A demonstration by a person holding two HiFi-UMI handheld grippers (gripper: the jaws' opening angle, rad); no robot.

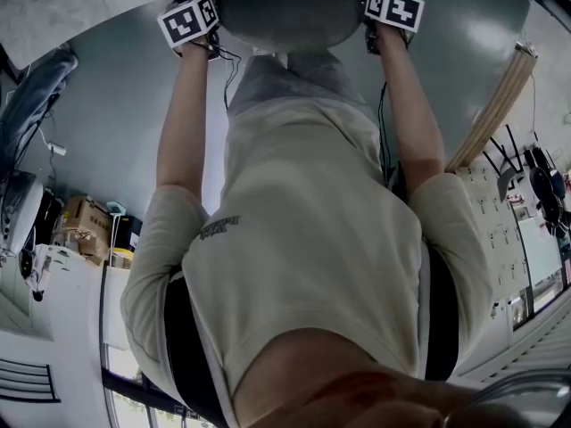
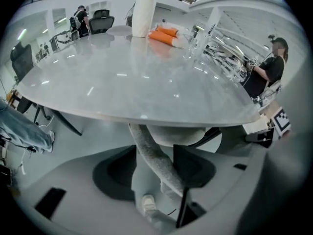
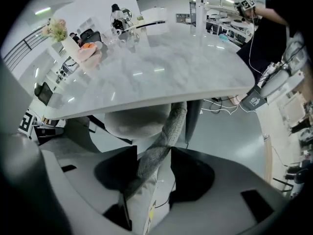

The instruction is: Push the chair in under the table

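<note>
**Chair tucked under the marble table, both grippers loose around its back rim**

No writing can be read. The print on the person's shirt [image 1: 219,228] is too small, and the cubes [image 1: 189,20] show only black-and-white square markers. A yellowish tag low in the right gripper view is equally illegible.

On the table [image 2: 112,89] a white vase [image 2: 143,13] holds greenery. Orange objects [image 2: 167,34] lie just beside it, with clear glassware [image 2: 195,35] near. Cardboard boxes [image 1: 85,226] stand at the left of the head view, and what is inside them cannot be seen.

The chair [image 2: 176,133] has its seat beneath the table top and its backrest at the table's edge. The left gripper [image 2: 152,165] has its jaws apart, and the grey fabric back rim [image 2: 146,148] runs between them with a gap beside one pad, unclamped. The right gripper [image 3: 152,168] is likewise parted around the same rim, not squeezing it.
</note>
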